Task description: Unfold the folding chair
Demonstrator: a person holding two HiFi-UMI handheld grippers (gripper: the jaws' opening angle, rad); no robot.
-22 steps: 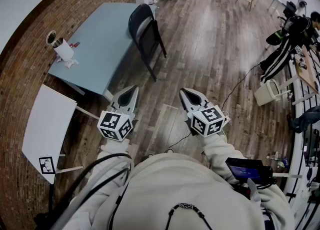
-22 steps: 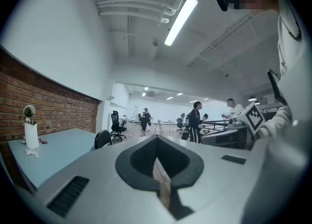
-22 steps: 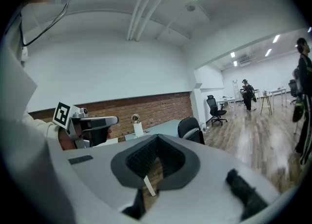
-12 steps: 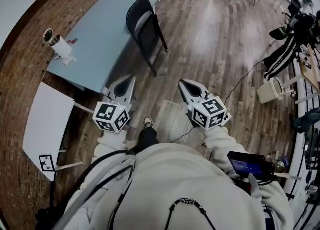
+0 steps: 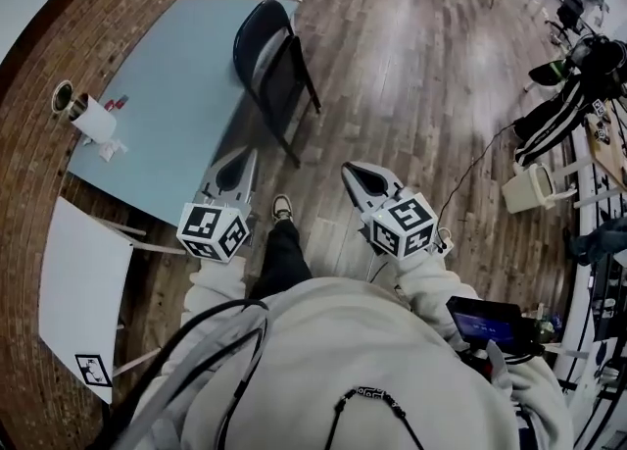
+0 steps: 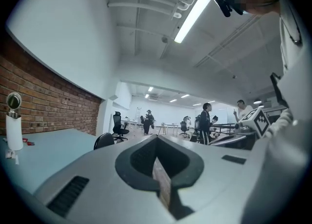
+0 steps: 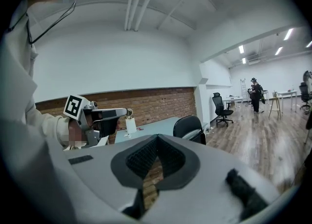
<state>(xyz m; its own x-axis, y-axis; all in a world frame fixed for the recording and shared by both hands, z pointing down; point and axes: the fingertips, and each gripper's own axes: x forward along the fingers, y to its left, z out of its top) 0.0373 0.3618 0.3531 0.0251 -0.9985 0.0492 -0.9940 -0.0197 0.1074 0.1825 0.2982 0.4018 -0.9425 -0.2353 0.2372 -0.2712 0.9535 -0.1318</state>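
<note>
The black folding chair (image 5: 274,64) stands folded, leaning against the long edge of the blue table (image 5: 167,95). In the left gripper view the chair's (image 6: 104,140) back rises just past the table; in the right gripper view the chair (image 7: 190,128) is ahead, slightly right. My left gripper (image 5: 245,154) is shut and empty, its tip a short way in front of the chair's near legs. My right gripper (image 5: 348,170) is also shut and empty, held beside it to the right over the wooden floor. Neither touches the chair.
A paper roll and a cup (image 5: 86,117) stand on the table's far left. A white panel (image 5: 83,281) leans by the brick wall. My foot (image 5: 281,206) is stepped forward between the grippers. A cable (image 5: 470,169), a white stool (image 5: 529,186) and gear lie right. People (image 6: 204,120) stand far off.
I have walked toward the chair, which now sits closer and lower in the head view. One leg has stepped forward between the grippers. Both grippers stay shut.
</note>
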